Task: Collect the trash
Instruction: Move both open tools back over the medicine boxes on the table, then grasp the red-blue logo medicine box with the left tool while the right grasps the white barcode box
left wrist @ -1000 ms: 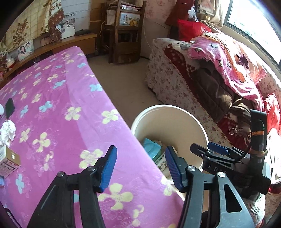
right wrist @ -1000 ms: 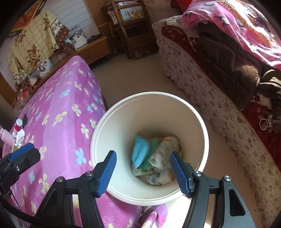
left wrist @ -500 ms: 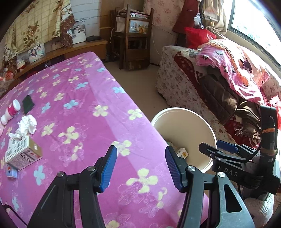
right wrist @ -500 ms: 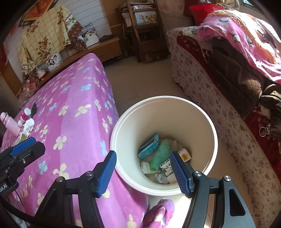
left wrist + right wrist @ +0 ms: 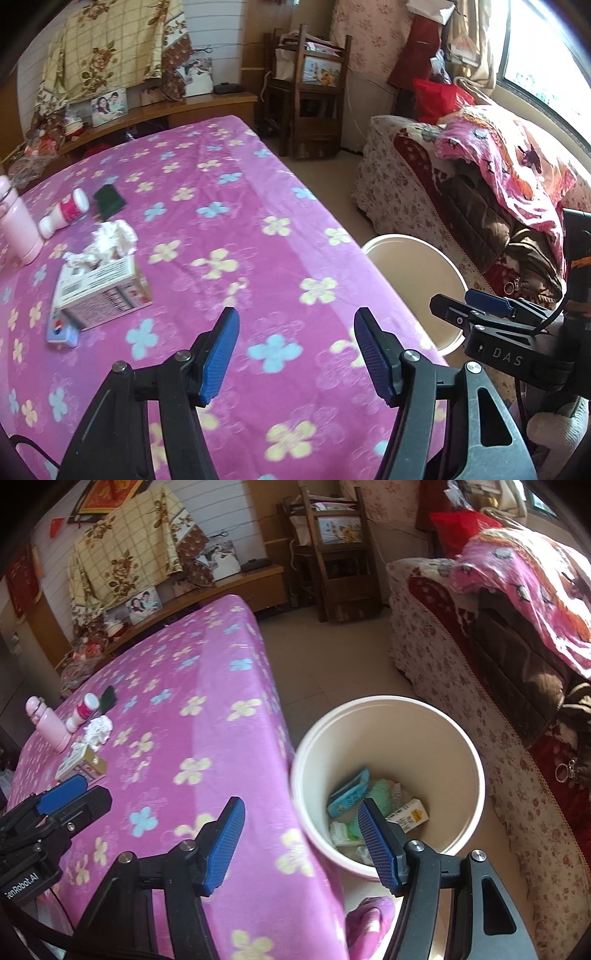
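A white bin (image 5: 391, 738) stands on the floor beside the table and holds several wrappers and a small carton (image 5: 410, 814); its rim also shows in the left wrist view (image 5: 413, 245). On the pink flowered tablecloth (image 5: 221, 221) lie a crumpled white tissue (image 5: 107, 240), a printed carton box (image 5: 99, 291), a small blue packet (image 5: 61, 334), a white and pink bottle (image 5: 66, 212) and a dark green pad (image 5: 109, 199). My left gripper (image 5: 295, 356) is open and empty above the table's near part. My right gripper (image 5: 301, 843) is open and empty over the table edge and the bin's rim.
A pink flask (image 5: 16, 229) stands at the table's left edge. A sofa with blankets (image 5: 498, 177) runs along the right. A wooden chair (image 5: 310, 96) and a low wooden shelf with photos (image 5: 155, 107) stand at the back. Bare floor (image 5: 325, 664) lies between table and sofa.
Both grippers have swung left from the bin toward the table. The tissue, box and bottle have come further into view. Both jaws stayed open and empty.
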